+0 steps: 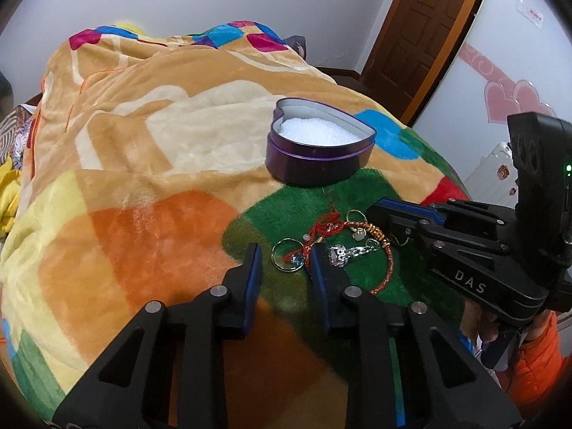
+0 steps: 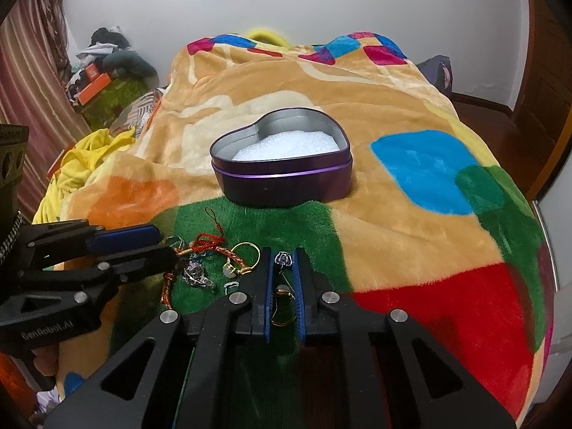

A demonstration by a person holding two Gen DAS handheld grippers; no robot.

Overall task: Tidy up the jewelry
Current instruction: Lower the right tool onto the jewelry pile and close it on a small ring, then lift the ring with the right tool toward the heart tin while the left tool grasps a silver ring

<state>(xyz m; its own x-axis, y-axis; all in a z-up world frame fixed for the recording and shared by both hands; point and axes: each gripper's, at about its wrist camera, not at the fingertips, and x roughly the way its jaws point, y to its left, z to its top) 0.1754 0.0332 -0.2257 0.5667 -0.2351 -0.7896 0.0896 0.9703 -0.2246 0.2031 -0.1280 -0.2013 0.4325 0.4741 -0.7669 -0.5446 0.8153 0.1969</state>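
A purple heart-shaped tin (image 1: 318, 157) with white foam inside stands open on the blanket; it also shows in the right wrist view (image 2: 282, 175). A pile of jewelry (image 1: 336, 243) lies on the green patch: red cord charms, a braided bracelet, rings, a silver piece. My left gripper (image 1: 284, 255) is open, low over the pile's left side, around a key ring (image 1: 285, 259). My right gripper (image 2: 284, 255) is nearly closed on a small silver charm (image 2: 283, 259) with a gold ring (image 2: 284, 304) hanging between the fingers. In the left wrist view the right gripper (image 1: 379, 211) reaches in from the right.
The colourful fleece blanket (image 2: 411, 214) covers a bed. Clothes and boxes (image 2: 103, 78) are piled at the far left. A brown door (image 1: 429, 28) and a white wall with pink hearts (image 1: 511, 96) stand to the right.
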